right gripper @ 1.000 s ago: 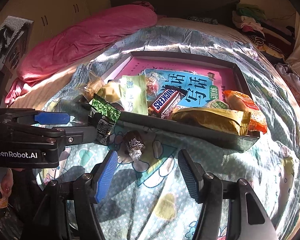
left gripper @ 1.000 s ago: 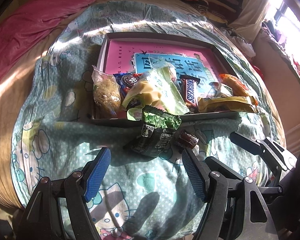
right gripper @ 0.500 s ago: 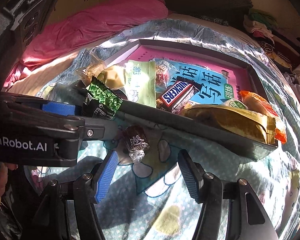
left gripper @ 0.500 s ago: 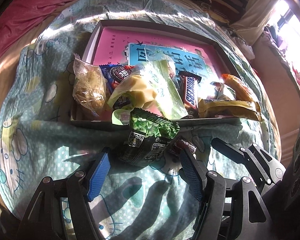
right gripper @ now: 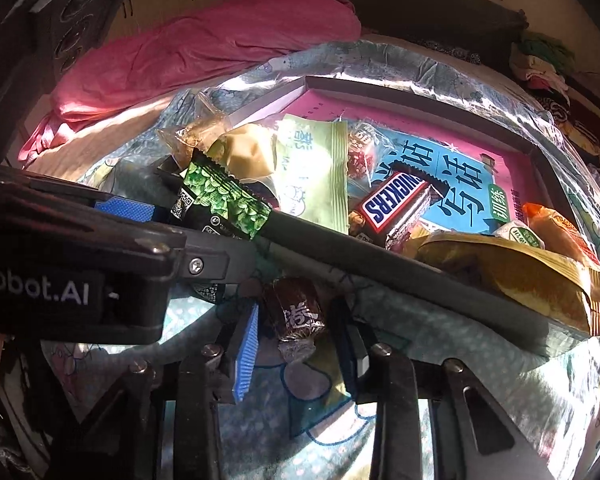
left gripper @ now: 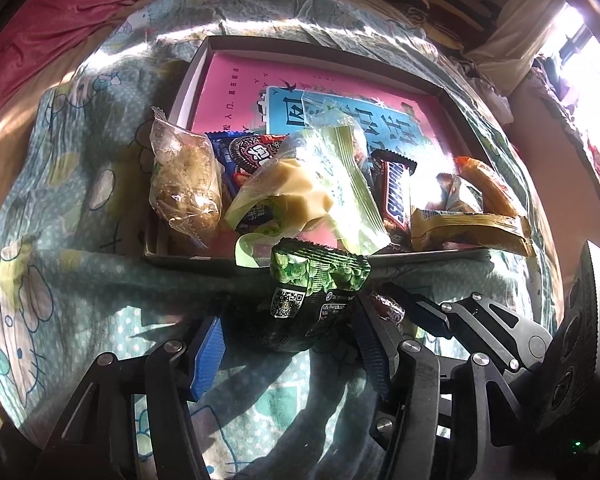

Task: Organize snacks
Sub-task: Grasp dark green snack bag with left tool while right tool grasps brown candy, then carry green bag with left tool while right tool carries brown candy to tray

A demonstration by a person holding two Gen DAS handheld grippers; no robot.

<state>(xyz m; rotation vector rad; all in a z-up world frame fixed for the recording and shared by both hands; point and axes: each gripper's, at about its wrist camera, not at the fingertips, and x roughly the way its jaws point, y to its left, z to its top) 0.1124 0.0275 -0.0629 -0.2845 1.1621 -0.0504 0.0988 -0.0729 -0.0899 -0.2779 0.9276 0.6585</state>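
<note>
Snacks are heaped at the near end of a shallow grey tray set on a cartoon-print bedsheet; a pink and blue book is seen lying flat in the tray beneath them; a Snickers bar, a pale green packet, a clear bag of brownish pieces and a golden packet are counted among the heap. Outside the tray, against its near wall, a green pea packet with a black lower half and a printed code is found on the sheet; just to its right a small brown foil-wrapped candy is lying. The left gripper is placed around the pea packet, its jaws closing, the blue pads at or very near the packet's sides; firm contact cannot be told. The right gripper is placed around the brown candy, its jaws closing; slim gaps are still seen on both sides.
</note>
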